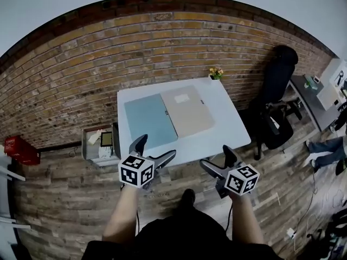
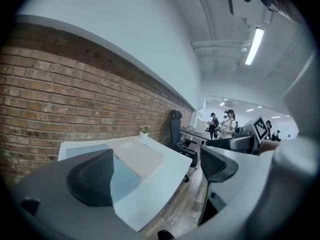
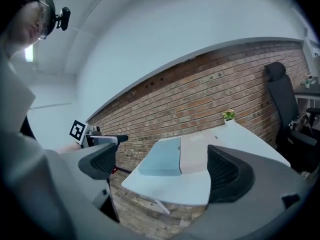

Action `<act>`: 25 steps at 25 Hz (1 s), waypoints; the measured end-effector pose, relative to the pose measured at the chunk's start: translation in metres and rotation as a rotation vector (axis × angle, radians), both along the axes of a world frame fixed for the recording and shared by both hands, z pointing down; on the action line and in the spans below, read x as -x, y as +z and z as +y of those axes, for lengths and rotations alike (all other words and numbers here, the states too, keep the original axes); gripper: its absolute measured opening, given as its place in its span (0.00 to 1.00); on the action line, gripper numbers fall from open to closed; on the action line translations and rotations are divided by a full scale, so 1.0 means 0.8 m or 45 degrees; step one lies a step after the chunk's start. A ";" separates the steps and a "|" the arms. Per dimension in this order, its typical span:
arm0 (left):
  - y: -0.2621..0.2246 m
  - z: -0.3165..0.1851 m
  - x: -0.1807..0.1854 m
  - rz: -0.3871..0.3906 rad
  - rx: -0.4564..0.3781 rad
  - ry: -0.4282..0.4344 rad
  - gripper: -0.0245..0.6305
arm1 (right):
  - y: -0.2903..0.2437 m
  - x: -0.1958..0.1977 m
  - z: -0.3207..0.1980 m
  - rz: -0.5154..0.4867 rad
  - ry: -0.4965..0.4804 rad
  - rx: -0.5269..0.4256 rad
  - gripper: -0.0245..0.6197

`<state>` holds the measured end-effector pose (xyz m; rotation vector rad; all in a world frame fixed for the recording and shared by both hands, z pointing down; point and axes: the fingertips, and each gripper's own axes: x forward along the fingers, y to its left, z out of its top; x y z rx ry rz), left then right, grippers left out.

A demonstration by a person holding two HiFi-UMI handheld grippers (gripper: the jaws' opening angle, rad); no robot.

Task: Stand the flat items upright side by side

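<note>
- One white table (image 1: 230, 131) carries everything; its near and right edges are bare, leaving room to work.
- Two flat items, blue folder (image 1: 149, 121) and beige folder (image 1: 187, 110), lie touching toward the far-left corner. Neither is upright yet.
- Left gripper (image 1: 157, 147) and right gripper (image 1: 216, 157) hover off the near edge, jaws apart, empty.

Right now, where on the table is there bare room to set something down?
On the table, free: the strip between the beige folder and the right edge, and a band along the near edge. Crowded: left and middle, covered by the blue folder and the beige one; a small plant holds the far right corner.
</note>
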<state>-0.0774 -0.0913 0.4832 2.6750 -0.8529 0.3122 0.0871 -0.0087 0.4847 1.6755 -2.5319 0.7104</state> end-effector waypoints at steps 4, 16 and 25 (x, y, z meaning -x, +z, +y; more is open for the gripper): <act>-0.001 -0.066 -0.043 -0.007 0.032 -0.052 0.88 | -0.002 -0.037 -0.080 0.003 -0.096 -0.001 0.94; 0.040 -0.196 -0.099 -0.055 0.135 -0.048 0.88 | 0.039 -0.064 -0.251 -0.013 -0.146 0.125 0.90; 0.094 -0.232 -0.124 -0.104 0.256 -0.055 0.88 | 0.075 -0.074 -0.317 -0.013 -0.218 0.239 0.90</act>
